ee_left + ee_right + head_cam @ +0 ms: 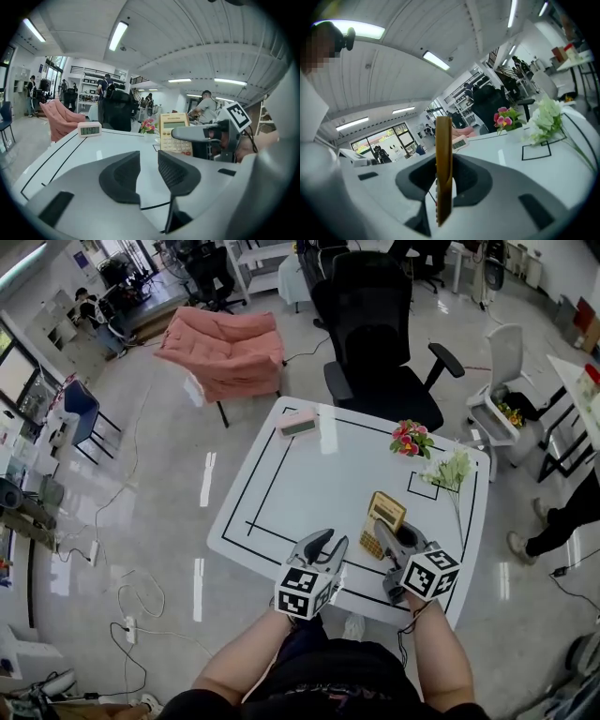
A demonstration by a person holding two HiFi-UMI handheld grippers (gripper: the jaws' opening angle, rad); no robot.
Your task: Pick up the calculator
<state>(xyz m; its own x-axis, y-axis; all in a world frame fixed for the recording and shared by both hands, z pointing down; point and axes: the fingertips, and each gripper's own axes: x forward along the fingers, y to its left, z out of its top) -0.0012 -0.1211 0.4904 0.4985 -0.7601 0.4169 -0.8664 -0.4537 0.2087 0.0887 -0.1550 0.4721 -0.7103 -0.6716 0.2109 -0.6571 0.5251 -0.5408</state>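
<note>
Yellow calculator (443, 164), clamped edge-on in the right hand-held gripper (397, 542), stands upright over the white desk's (300, 488) near edge; left hand-held gripper (149, 169) empty, jaws slightly apart.

Calculator (385, 515): I see a gold-cased desk model with a pale greenish display window at its top and rows of cream keys beneath, a few red-orange ones in the lowest row. It is held upright, display end uppermost, clamped front and back between the pads of the right gripper (386, 538). In the right gripper view its thin edge (443, 154) faces me; in the left gripper view I read its keyed face (172, 123). It sits over the near right part of the white table (309, 484).
</note>
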